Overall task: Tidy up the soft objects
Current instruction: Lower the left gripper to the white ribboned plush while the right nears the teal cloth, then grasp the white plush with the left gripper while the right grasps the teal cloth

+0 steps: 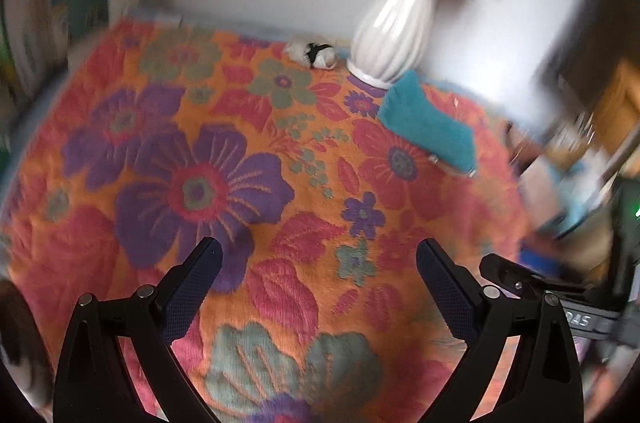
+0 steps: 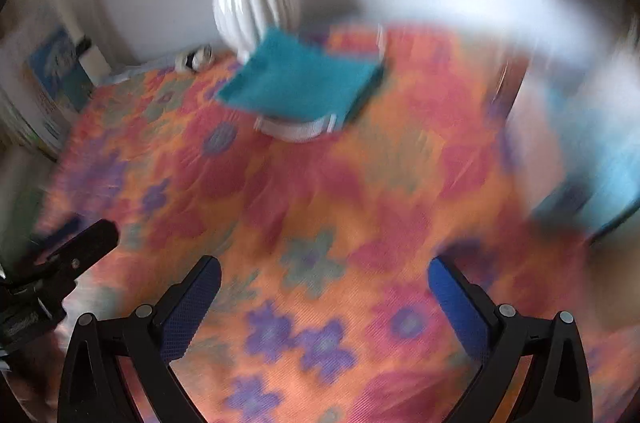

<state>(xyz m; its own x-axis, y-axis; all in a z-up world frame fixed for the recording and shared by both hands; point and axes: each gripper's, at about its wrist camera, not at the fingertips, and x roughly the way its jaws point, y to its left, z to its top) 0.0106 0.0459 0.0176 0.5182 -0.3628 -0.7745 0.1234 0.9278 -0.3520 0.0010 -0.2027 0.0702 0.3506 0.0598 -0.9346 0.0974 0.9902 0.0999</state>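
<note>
we hold both tools empty over the flowered cloth (image 1: pixel 280 151), so the sorting looks barely begun or between items, as far as we can judge. our left gripper (image 1: pixel 318 263) has its jaws spread wide with nothing between them, at the bottom of its frame; our right gripper (image 2: pixel 324 277) is likewise released and bare. the teal folded cloth (image 2: pixel 296 83) lies in the upper middle of the right view, just in front of the white vase (image 2: pixel 248 3), seemingly resting on a small white object we cannot identify. a small white and black bundle (image 1: pixel 314 53) sits upper centre in the left view, near the vase base. both soft items appear still to be gathered; heavy blur hides finer detail.
</note>
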